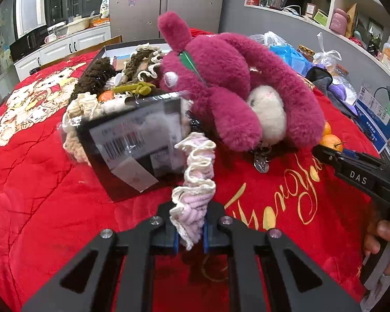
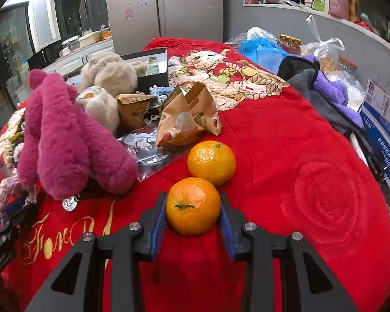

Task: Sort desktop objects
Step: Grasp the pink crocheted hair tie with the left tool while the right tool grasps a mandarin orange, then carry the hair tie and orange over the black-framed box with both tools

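Clamping a pink-and-cream crocheted scrunchie (image 1: 195,182), the left claw (image 1: 191,236) is standing narrow, its blue pads (image 1: 176,239) pressing on the lower end of the scrunchie. The scrunchie is rising upright from the claw, its upper end reaching toward a clear-lidded box (image 1: 132,140) that is lying on the red blanket (image 1: 52,208) covering the counter. A magenta plush toy (image 1: 234,85) is resting just behind the box.

The right claw (image 2: 193,218) is gripping the near tangerine (image 2: 193,205), one blue pad (image 2: 158,223) touching each side of the fruit. The near tangerine is sitting on the red blanket, touching the far tangerine (image 2: 212,161) just behind it. A crumpled snack packet (image 2: 187,119) is lying beyond the far tangerine, beside the magenta plush toy.
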Demonstrator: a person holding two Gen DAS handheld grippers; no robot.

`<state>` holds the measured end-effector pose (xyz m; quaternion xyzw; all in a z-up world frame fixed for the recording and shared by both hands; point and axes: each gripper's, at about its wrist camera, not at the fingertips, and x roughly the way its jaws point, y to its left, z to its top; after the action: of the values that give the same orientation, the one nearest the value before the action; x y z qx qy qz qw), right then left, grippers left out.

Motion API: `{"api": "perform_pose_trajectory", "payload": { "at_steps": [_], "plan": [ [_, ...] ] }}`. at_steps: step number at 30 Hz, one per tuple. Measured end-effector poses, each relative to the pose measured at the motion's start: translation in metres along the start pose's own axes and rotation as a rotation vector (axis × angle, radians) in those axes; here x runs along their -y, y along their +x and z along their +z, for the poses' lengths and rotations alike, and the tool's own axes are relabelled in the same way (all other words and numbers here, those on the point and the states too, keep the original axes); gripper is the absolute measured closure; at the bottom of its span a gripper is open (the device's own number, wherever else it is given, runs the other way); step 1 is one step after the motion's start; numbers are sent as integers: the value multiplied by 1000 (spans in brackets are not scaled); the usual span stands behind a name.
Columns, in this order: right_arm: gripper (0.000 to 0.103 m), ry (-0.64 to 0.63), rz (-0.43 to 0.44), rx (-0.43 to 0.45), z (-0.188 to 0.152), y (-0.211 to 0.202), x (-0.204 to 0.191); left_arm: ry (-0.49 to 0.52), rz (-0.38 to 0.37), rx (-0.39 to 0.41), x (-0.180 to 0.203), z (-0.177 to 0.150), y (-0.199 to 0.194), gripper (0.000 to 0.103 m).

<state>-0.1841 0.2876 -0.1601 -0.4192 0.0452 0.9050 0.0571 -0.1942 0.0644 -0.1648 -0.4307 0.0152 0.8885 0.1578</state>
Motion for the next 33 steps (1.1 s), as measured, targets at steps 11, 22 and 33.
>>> {"api": "perform_pose_trajectory", "payload": {
  "at_steps": [11, 22, 33],
  "plan": [
    [66, -46, 73, 13, -10, -22, -23, -37, -3, 56, -8, -14, -32, 91],
    [66, -104, 142, 62, -19, -57, -55, -49, 8, 102, -9, -29, -66, 91],
    [66, -203, 240, 76, -30, -79, -103, -77, 35, 102, -17, -39, -81, 91]
  ]
}}
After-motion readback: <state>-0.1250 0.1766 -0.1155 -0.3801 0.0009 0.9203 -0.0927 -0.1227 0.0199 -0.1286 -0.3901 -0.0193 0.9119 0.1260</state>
